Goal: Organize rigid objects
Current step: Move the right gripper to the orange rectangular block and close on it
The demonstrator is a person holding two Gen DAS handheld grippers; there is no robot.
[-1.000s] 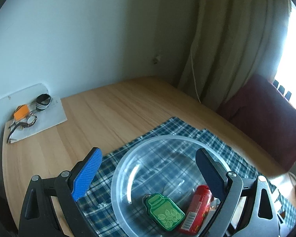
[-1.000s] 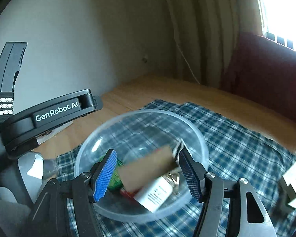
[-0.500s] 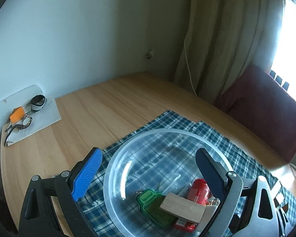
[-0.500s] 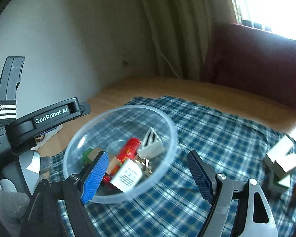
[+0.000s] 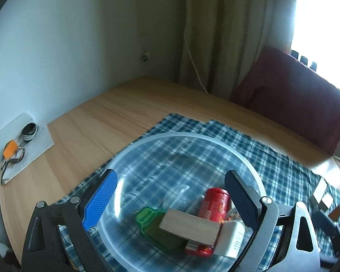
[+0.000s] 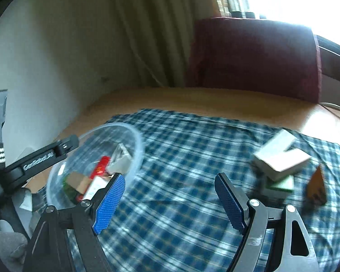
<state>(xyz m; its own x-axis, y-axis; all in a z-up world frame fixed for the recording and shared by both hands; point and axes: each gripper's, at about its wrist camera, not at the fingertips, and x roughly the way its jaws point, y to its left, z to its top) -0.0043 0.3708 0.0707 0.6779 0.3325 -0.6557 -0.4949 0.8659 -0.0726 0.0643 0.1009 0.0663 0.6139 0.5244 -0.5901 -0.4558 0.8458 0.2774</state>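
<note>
- The left tool (image 5: 170, 198) is hanging wide open over the bowl (image 5: 147, 142), gripping nothing.
- The block (image 5: 190, 225) is lying in the bowl across the red can (image 5: 213, 204).
- The right tool (image 6: 170, 204) is gaping empty above the cloth (image 6: 181, 147), boxes (image 6: 281, 161) sitting to its right.

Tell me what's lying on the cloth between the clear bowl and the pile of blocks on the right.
Nothing: in the right wrist view, only bare checked cloth stretches between the clear bowl and the blocks. The open right gripper hovers over that gap.
</note>
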